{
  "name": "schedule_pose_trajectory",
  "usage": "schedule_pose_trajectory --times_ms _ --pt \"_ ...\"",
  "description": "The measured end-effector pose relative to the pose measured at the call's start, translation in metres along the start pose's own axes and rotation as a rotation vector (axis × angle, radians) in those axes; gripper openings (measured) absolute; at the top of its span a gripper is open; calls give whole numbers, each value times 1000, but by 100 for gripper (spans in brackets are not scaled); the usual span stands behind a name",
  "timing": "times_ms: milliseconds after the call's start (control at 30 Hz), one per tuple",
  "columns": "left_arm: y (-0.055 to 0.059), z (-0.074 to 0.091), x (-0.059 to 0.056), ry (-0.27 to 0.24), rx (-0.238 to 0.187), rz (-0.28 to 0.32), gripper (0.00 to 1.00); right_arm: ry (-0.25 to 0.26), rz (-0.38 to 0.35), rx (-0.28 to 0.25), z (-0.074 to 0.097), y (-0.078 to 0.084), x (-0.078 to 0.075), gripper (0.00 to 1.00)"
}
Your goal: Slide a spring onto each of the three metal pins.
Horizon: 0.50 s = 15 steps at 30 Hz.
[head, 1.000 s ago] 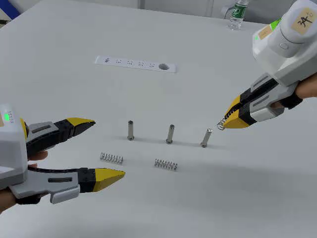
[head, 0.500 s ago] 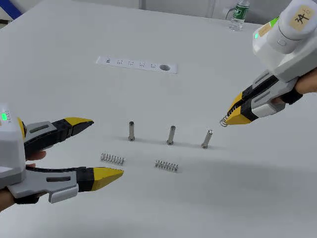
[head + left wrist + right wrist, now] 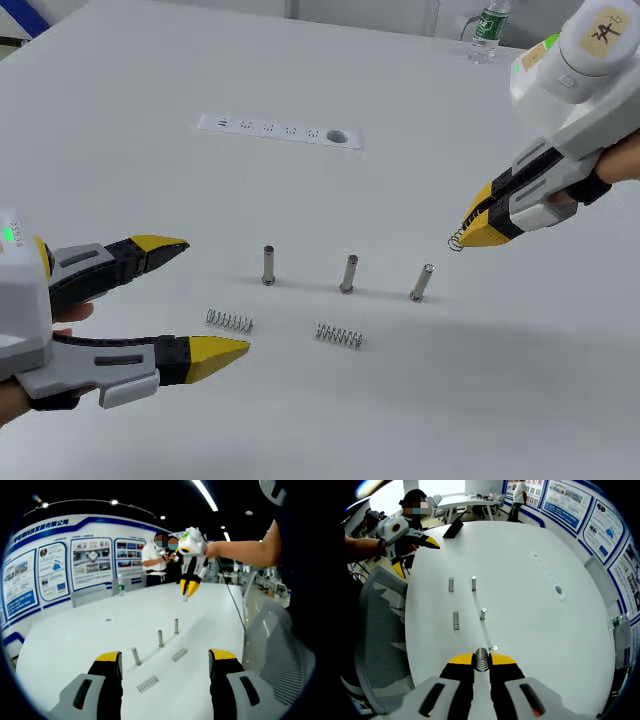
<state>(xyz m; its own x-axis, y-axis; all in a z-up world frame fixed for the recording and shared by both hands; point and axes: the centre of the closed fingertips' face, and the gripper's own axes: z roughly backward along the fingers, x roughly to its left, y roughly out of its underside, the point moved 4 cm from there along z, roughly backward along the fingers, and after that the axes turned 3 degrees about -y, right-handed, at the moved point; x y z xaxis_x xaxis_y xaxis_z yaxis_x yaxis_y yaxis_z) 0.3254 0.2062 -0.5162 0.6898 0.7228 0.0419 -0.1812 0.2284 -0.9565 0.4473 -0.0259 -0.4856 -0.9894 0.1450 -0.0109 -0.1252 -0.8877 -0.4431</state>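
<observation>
Right gripper [image 3: 470,236] jaws pinch a coiled steel spring [image 3: 481,660] just short of a silver metal pin [image 3: 421,282]; left gripper [image 3: 218,295] jaws gape apart.

Exhibition office: wall display boards [image 3: 92,560], mesh chair [image 3: 375,630].

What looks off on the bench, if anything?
Nothing clear. The right pin leans more than the middle pin and left pin in the head view, possibly lens perspective. Two springs lie flat; the right hand-held gripper holds the third spring.
</observation>
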Motion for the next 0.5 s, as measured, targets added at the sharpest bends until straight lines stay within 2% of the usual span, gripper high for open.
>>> schedule_pose_trajectory --times_ms 333,500 --pt "-4 0 3 -6 -3 -8 72 8 -1 2 5 -3 -5 12" --pt "-2 -1 2 -5 -2 -8 72 2 4 10 2 -4 -4 12"
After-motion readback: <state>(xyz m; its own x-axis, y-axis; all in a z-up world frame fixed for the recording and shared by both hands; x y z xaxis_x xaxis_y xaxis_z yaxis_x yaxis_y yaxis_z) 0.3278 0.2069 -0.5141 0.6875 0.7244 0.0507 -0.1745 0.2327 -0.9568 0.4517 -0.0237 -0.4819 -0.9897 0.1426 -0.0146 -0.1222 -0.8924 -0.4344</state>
